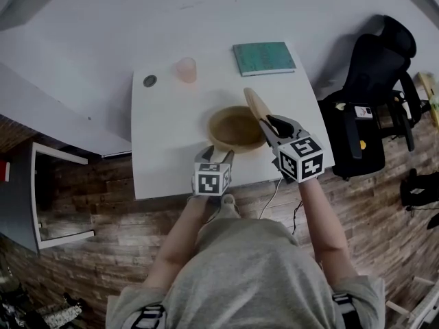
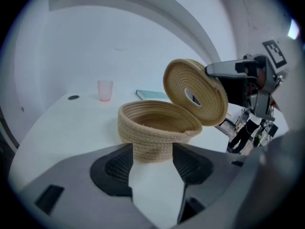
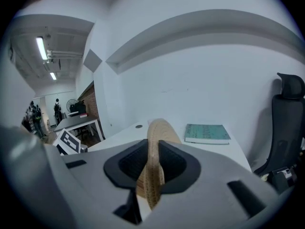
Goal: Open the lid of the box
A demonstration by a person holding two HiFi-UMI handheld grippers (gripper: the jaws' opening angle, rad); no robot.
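A round woven rope box (image 1: 236, 129) stands near the front edge of the white table (image 1: 168, 149). Its flat woven lid (image 1: 256, 103) is lifted off and stands tilted on edge above the box's right rim. My right gripper (image 1: 269, 123) is shut on the lid's edge; in the right gripper view the lid (image 3: 155, 142) rises between both pads. The inside of the box (image 2: 157, 123) shows, with the lid (image 2: 195, 99) to its right. My left gripper (image 2: 152, 159) is open, with its tips against the box's near wall and bare table between the jaws.
At the table's back lie a green book (image 1: 264, 57), a pink cup (image 1: 186, 69) and a small dark disc (image 1: 149, 81). A black office chair (image 1: 370, 94) stands right of the table. A wall runs behind it, and the floor in front is brick-patterned.
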